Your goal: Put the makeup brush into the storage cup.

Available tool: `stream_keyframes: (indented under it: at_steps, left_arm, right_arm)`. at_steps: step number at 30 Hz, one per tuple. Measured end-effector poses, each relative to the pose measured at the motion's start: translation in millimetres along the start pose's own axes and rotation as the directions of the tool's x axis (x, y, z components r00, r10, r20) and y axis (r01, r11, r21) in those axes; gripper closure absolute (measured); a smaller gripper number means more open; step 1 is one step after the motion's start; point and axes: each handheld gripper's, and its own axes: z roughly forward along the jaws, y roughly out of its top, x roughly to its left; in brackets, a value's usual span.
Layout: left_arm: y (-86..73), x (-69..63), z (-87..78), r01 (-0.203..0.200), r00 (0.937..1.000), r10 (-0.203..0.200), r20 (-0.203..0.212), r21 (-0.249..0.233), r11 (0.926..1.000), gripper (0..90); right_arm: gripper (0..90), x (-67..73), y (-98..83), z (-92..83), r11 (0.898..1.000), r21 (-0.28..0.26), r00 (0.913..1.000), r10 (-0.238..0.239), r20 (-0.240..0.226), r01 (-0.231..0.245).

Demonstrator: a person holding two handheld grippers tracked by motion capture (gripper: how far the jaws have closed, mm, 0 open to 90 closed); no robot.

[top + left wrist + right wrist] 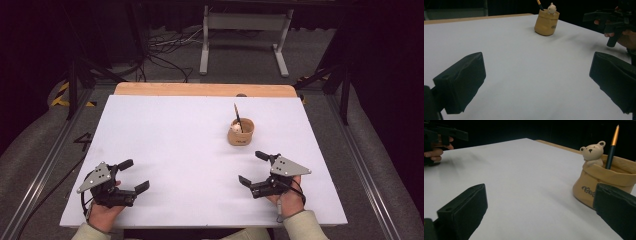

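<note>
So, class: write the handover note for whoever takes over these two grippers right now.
Left gripper: jaws open, holding nothing, low over the near-left of the white table.
Right gripper: jaws open, holding nothing, at near right.
Tan pen pot with a small bear figure on its rim stands upright, just beyond the right gripper; one dark pen stands in it.
Done: nothing visibly handled yet.
Left: probably reach for the pot or pen with the nearer right gripper.

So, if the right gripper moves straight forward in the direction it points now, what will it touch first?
Probably nothing soon. The right gripper points leftward across the bare white table, roughly toward the left gripper far off. The bear pen holder sits off to one side of its line, though depth is hard to judge.
</note>
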Motion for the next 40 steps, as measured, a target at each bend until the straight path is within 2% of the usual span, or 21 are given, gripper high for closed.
stream_keyframes:
  at_steps: [5, 8, 14, 21, 29, 40]
  left_arm:
    - [-0.7, 1.3, 0.4, 0.003, 1.0, -0.003, 0.006, 0.002, 1.0, 1.2]
    - [-1.0, 1.4, 0.8, 0.008, 0.9999, -0.008, 0.007, 0.003, 1.0, 1.3]
    - [-1.0, 1.2, 1.2, 0.01, 0.9999, -0.01, 0.01, 0.001, 1.0, 1.2]
    - [-0.7, 2.1, 0.3, 0.012, 0.9999, -0.012, 0.007, -0.005, 0.9999, 1.1]
    - [-1.2, 2.9, 1.3, 0.022, 0.9997, -0.022, 0.013, -0.005, 0.9997, 0.9]
    - [-0.9, 2.9, 1.0, 0.024, 0.9996, -0.024, 0.011, -0.008, 0.9997, 1.0]
  right_arm:
    - [0.0, 1.9, -2.0, 2.5, 1.0, 0.015, 1.0, -0.002, 0.001, 0.002]
    - [0.0, 4.3, -4.8, 5.3, 0.999, 0.036, 0.9996, 0.007, 0.028, -0.008]
    - [0.0, 10.0, -8.0, 7.0, 1.0, 0.02, 0.9983, -0.009, 0.058, 0.008]
    - [0.0, 13.9, -10.2, 11.3, 1.0, 0.018, 0.9989, -0.005, 0.046, 0.004]
    - [0.0, 13.3, -10.7, 12.5, 1.0, 0.008, 0.9989, 0.018, 0.044, -0.018]
    - [0.0, 12.6, -10.5, 12.3, 1.0, 0.01, 0.9988, 0.02, 0.046, -0.02]
